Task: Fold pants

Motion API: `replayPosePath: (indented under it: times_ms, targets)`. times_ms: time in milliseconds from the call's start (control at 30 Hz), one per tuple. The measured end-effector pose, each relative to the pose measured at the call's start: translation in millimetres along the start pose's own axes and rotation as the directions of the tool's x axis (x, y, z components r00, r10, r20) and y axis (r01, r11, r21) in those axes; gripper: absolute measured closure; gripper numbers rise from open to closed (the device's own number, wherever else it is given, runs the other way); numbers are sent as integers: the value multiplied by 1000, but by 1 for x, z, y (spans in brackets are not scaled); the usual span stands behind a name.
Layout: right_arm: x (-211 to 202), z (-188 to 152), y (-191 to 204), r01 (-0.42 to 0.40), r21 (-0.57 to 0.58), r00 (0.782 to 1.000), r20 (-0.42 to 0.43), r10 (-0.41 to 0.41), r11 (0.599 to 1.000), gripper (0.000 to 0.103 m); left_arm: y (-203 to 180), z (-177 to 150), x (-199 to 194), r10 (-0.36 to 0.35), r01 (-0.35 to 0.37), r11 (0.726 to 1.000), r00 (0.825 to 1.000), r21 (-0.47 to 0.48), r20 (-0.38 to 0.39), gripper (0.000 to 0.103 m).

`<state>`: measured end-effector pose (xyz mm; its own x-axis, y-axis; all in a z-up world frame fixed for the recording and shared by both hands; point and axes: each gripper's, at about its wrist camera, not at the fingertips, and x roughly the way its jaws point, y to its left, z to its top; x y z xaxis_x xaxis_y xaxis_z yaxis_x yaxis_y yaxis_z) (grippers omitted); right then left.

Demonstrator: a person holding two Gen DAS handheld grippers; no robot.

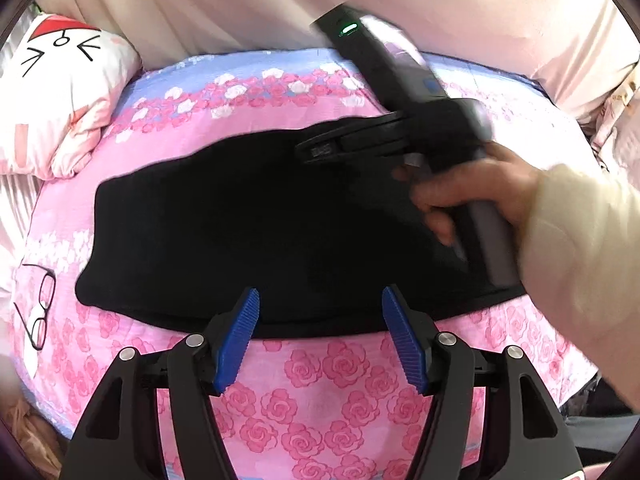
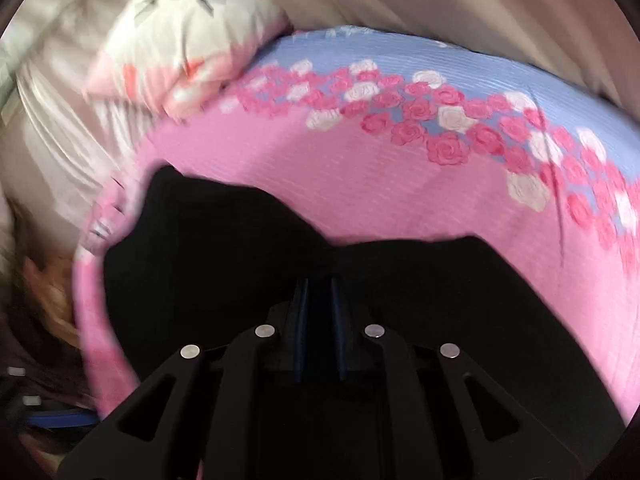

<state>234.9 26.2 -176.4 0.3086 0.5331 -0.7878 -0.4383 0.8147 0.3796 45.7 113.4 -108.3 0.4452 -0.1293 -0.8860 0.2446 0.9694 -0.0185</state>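
Black pants [image 1: 248, 236] lie folded into a wide band across a pink rose-print bed cover [image 1: 328, 384]. My left gripper [image 1: 318, 300] is open and empty, its blue pads [image 1: 240, 336] hovering over the near edge of the pants. My right gripper [image 1: 320, 152] reaches over the far right part of the pants, held by a hand [image 1: 472, 196]. In the right wrist view the right gripper [image 2: 319, 284] is shut on a fold of the black pants [image 2: 224, 256], which drape around its fingers. That view is motion-blurred.
A white cartoon-cat pillow [image 1: 60, 92] lies at the far left of the bed, also in the right wrist view [image 2: 188, 28]. Beige curtain or bedding [image 1: 240, 0] runs behind the bed. The cover has a blue band [image 2: 400, 52] along its far side.
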Motion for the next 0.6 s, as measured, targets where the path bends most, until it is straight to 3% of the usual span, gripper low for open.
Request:
replayPosePath:
  times_ms: [67,133,267,300,400,533,600]
  targets:
    - [-42,-23,-7,71,18,994,78,-72,997,90,-4,3,-3,-8,8,1000,1000,8,16,41]
    - [-84,-67,-31,119,96,989,81,-127,988,90,-13,6,-1,-18,18,1000,1000,26,17,41]
    - [-126,-168,-81,281,221,960,-48,-277,934,91,-50,17,10,-65,65,995,998,74,2,41]
    - [-128,-192,-89,300,230,954,-90,-287,926,95,-62,19,12,-75,75,993,997,93,0,41]
    - [-158,-236,-97,248,283,969,-52,-243,927,95,-104,27,16,-116,114,980,993,161,-1,41]
    - [-198,-244,-111,244,387,956,60,-288,889,91,-155,34,17,-165,161,962,986,219,0,41]
    - [-181,-262,-130,264,422,962,-47,-270,867,98,-180,37,19,-179,176,953,984,248,-11,41]
